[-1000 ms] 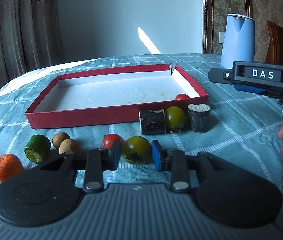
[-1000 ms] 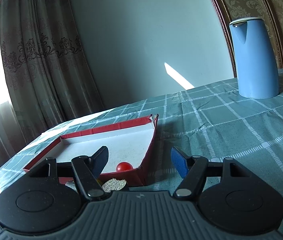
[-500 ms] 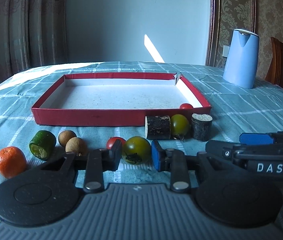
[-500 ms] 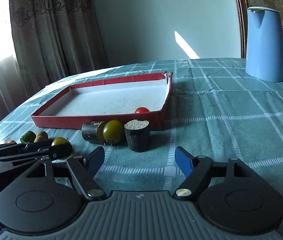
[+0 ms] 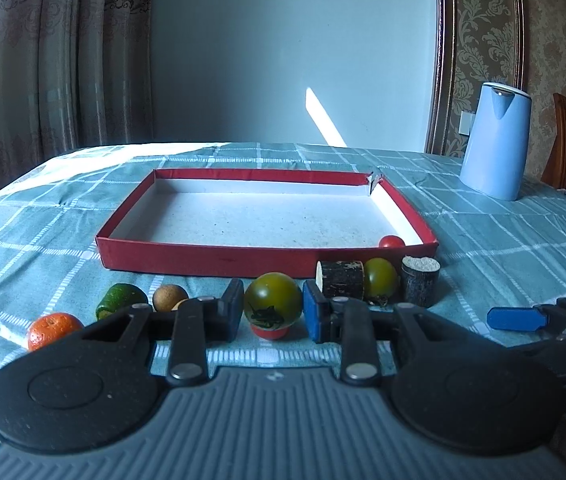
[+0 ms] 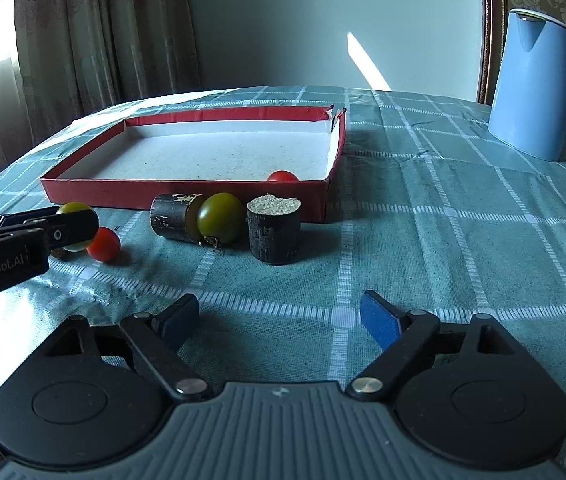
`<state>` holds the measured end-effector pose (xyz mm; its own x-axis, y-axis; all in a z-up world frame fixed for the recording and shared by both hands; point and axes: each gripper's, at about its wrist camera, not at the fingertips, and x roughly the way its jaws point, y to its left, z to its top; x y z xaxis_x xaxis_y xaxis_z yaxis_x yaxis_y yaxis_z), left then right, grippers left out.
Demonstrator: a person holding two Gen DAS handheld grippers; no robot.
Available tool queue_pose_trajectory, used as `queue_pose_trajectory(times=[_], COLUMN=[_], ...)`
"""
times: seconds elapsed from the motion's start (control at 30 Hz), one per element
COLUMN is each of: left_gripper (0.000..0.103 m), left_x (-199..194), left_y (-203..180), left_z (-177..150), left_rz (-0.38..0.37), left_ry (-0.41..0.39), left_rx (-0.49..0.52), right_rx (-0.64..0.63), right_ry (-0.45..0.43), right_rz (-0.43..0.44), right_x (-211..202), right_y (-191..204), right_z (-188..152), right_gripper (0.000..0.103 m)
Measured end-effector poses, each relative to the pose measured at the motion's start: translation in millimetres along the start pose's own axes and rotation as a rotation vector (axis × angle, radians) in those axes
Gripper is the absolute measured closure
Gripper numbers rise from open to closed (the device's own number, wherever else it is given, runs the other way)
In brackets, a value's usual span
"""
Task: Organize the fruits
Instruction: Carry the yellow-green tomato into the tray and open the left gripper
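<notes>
gripping a green tomato (image 5: 272,307) between its pads, the left gripper (image 5: 271,312) holds it clear of the table (image 5: 503,240), above a red tomato (image 6: 103,244) lying there. the right gripper (image 6: 279,318) hovers empty, fingers spread wide. one small red tomato (image 6: 281,176) sits in the red tray (image 5: 203,255), in its near right corner.

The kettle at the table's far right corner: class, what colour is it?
Light blue kettle, plain and unpatterned; the right wrist view shows it best.
</notes>
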<state>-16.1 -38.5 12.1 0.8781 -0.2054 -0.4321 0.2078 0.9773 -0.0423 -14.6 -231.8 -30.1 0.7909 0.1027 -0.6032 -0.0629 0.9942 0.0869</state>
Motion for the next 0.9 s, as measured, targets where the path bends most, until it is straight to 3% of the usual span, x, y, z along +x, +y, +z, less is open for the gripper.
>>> queue_pose_trajectory(times=[0.23,0.43,0.9], left_gripper=[0.075,0.074,0.074], left_x=[1.9,27.4,93.1], left_y=[14.0,24.8,48.7], left_z=[27.0,49.4,52.2], left_rz=[0.055,0.131,0.19], left_ry=[-0.062,-0.076,0.03], left_rx=[0.013,0.026,0.015], right_rx=[-0.003,0.003,0.04], right_ry=[-0.001,-0.004,-0.016], right_rz=[-0.003,0.003,0.043], right_x=[0.4,0.0,-0.4], right_y=[0.3,-0.5,-5.3], right_z=[0.5,0.2,0.4], right_gripper=[0.015,0.015,0.011])
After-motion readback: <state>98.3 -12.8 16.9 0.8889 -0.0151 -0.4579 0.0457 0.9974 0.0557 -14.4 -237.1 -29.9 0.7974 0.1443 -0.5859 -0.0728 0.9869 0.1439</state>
